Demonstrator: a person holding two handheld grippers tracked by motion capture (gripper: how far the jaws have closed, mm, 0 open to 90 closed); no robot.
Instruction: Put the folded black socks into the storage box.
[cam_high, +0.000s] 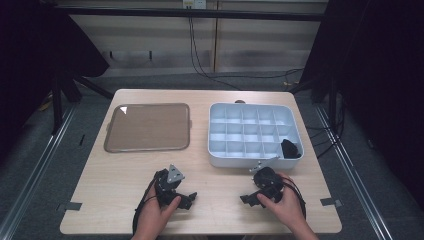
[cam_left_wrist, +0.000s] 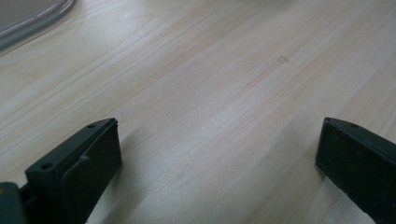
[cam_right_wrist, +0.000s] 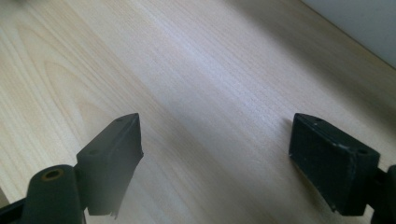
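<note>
Both tongs (cam_high: 191, 198) (cam_high: 248, 199) gape over bare wood — black lump (cam_high: 290, 148) fills corner cell.

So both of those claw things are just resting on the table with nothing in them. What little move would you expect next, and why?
Probably the right gripper lifts and reaches forward to the black object in the near right compartment of the white divided box. Both grippers rest open and empty on the table, that object is the one loose item, and it lies nearest the right hand. The left gripper would likely wait.
</note>
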